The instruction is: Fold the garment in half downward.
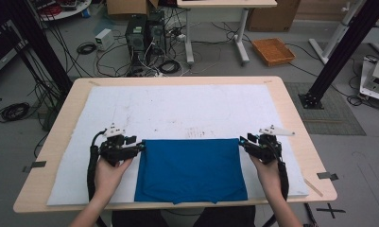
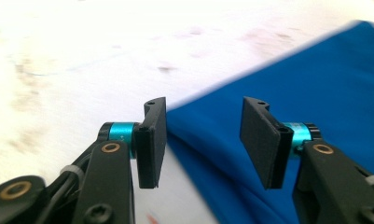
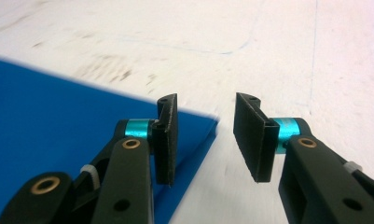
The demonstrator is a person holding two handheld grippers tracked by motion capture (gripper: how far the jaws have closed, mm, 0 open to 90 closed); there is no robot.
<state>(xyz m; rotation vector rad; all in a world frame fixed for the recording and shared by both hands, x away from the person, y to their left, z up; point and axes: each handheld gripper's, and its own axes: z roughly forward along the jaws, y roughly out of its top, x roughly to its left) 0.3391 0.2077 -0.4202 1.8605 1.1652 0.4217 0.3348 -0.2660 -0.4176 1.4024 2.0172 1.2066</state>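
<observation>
A lab: computer towers (image 1: pixel 144 33) and tangled cables (image 1: pixel 163 66) on the floor; black frame posts (image 1: pixel 340 52).

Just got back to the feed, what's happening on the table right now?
A person is folding a blue cloth on the white mat. The left gripper sits at the cloth's far left corner and the right gripper at its far right corner. Both stand open, with no fabric pinched between the pads. The cloth lies flat as a neat rectangle near the table's front edge.
</observation>
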